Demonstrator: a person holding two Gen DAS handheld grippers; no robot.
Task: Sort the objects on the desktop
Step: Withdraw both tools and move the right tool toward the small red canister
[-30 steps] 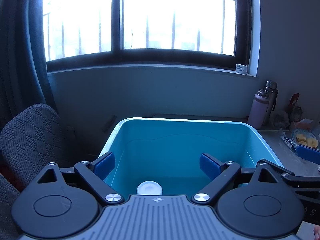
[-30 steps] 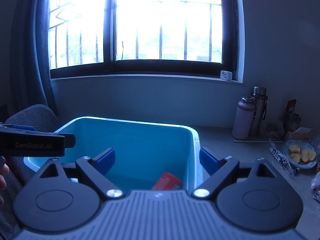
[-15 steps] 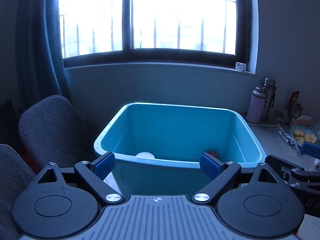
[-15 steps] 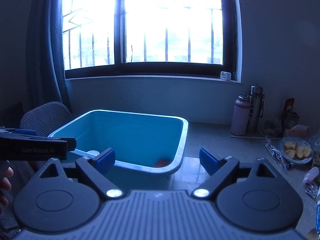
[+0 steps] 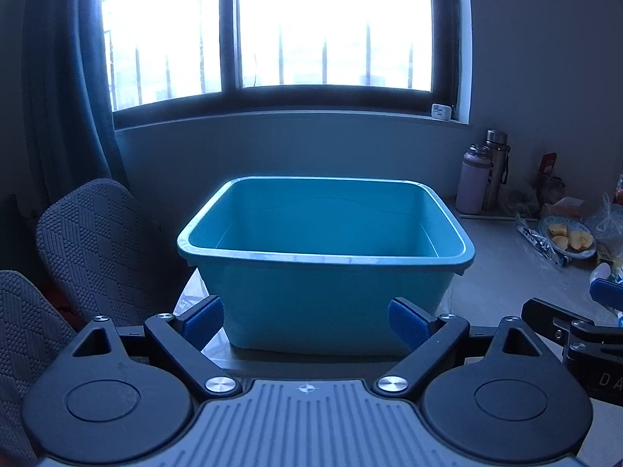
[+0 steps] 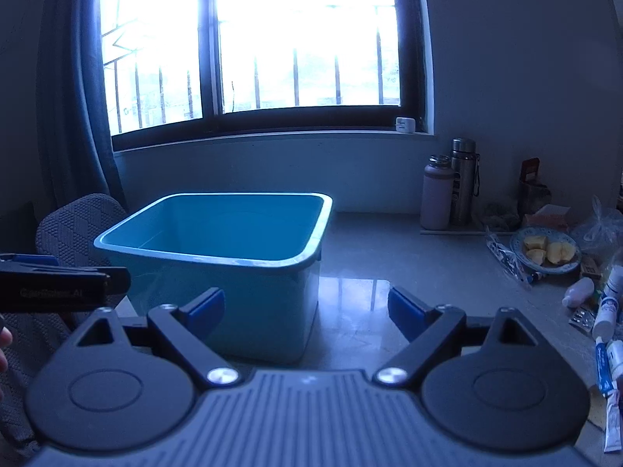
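A teal plastic tub [image 5: 338, 295] stands at the left end of the grey table; it also shows in the right wrist view [image 6: 249, 295]. Its inside bottom is hidden by the near wall. My left gripper [image 5: 305, 321] is open and empty, in front of the tub's near wall. My right gripper [image 6: 305, 309] is open and empty, in front of the tub's right corner. Small tubes and bottles [image 6: 607, 311] lie at the table's right edge.
Two flasks [image 6: 447, 190] stand by the back wall. A plate of cut fruit [image 6: 545, 251] and plastic bags [image 6: 599, 225] sit at the right. Two grey fabric chairs [image 5: 89, 241] stand left of the tub. Bare tabletop [image 6: 389, 272] lies right of the tub.
Both grippers have pulled back and away from above the tub. The white lid and the red item inside it are now hidden behind the near wall.
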